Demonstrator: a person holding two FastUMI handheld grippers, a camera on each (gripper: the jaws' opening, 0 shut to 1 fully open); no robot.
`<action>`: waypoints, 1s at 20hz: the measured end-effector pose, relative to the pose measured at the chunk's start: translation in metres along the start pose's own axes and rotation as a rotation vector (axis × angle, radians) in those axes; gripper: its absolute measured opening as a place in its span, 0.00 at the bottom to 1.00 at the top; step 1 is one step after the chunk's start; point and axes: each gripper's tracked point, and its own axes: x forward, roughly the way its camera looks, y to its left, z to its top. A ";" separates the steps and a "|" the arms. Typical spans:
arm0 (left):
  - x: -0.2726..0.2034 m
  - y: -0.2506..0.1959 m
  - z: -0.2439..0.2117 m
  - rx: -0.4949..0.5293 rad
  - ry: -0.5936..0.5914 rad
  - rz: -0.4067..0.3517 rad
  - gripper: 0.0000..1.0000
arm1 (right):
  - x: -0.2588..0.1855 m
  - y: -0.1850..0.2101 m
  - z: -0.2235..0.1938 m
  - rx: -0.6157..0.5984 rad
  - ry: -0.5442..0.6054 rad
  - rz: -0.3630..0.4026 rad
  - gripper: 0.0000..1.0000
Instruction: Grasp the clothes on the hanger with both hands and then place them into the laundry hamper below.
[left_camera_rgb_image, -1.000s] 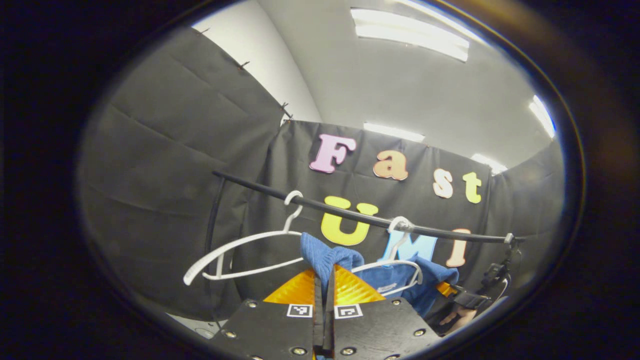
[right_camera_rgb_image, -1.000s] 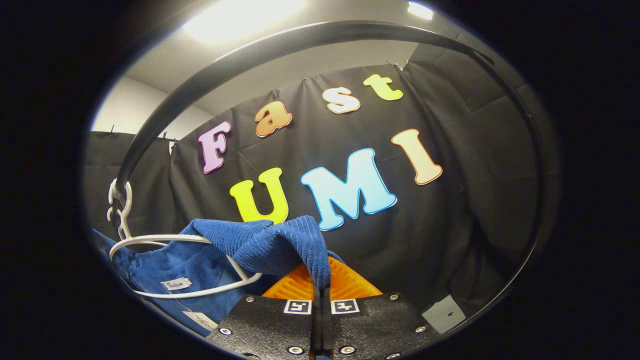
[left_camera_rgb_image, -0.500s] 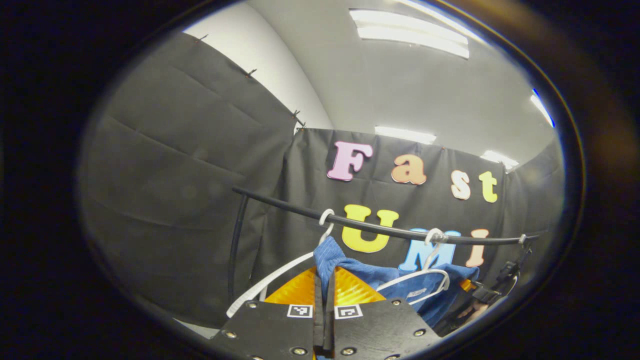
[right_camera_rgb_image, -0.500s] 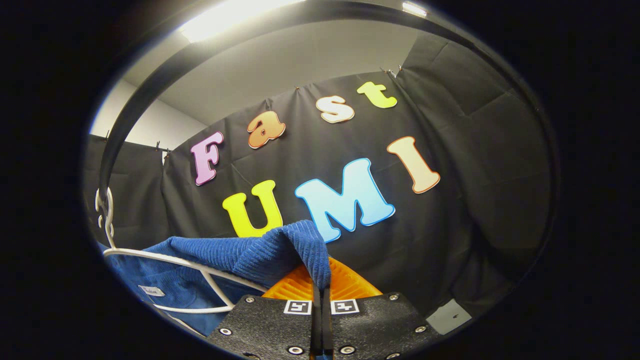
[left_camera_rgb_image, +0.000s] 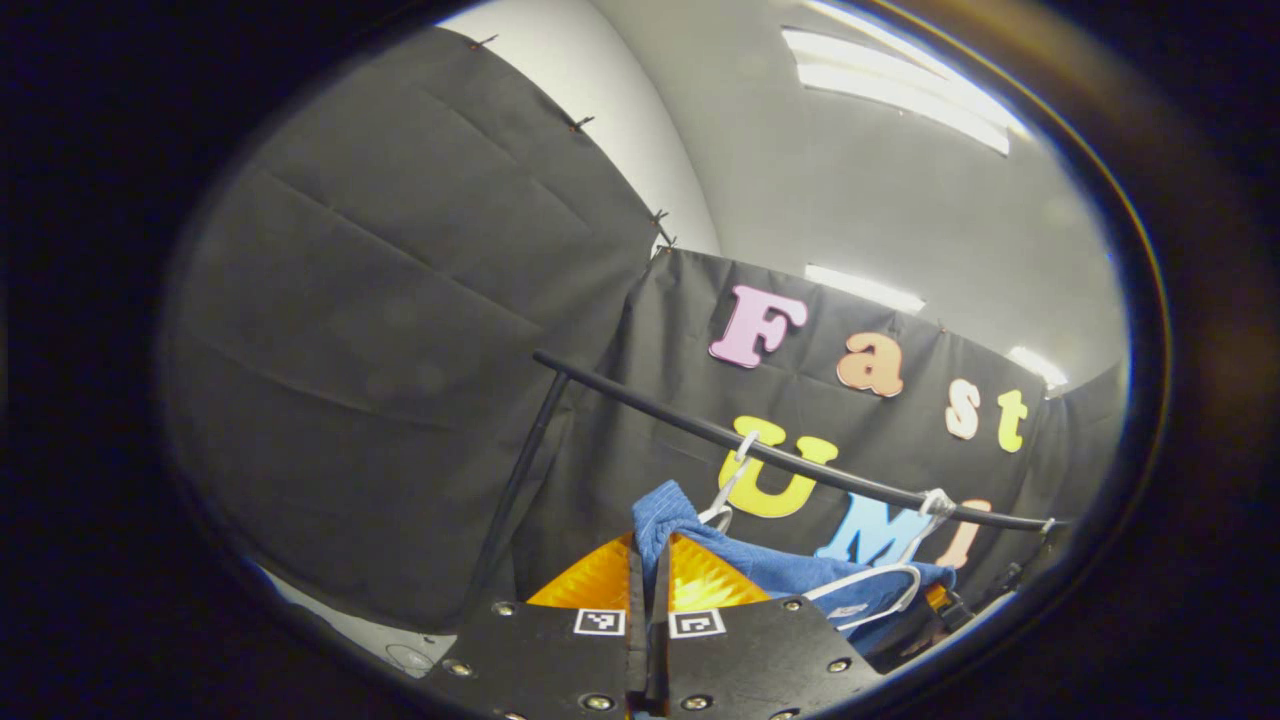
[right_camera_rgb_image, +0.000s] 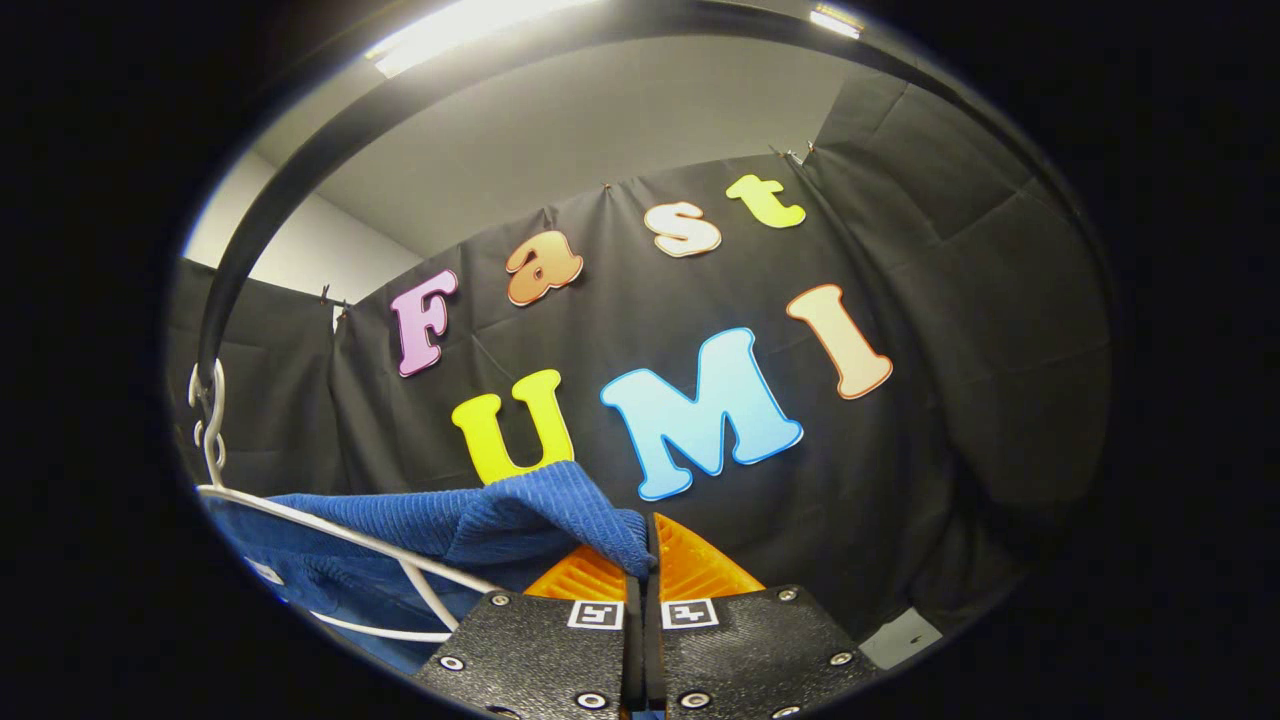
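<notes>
Gripping blue garment (left_camera_rgb_image: 760, 570) with both: left gripper (left_camera_rgb_image: 651, 560) and right gripper (right_camera_rgb_image: 645, 545) jaws were closed on fabric folds. Hanger (right_camera_rgb_image: 330, 530) sat beside the right jaws, inside the cloth; best move was probably lifting both ends evenly off it before lowering.

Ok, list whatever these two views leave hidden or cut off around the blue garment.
- Laundry hamper: below both views' lower edges; its place cannot be told.
- Blue garment: lower part cut off in the right gripper view.
- White hanger: partly behind the garment in the left gripper view.
- Left gripper: its fingertips are buried in cloth.
</notes>
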 end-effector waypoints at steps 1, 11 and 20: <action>0.000 0.003 -0.005 0.003 0.009 -0.003 0.01 | 0.002 0.000 -0.002 -0.007 0.005 0.004 0.00; 0.006 0.018 -0.051 0.010 0.125 0.017 0.01 | 0.009 -0.007 -0.036 -0.096 0.070 0.003 0.00; -0.017 0.010 -0.079 0.001 0.171 0.005 0.01 | 0.013 -0.025 -0.048 -0.136 0.100 -0.011 0.00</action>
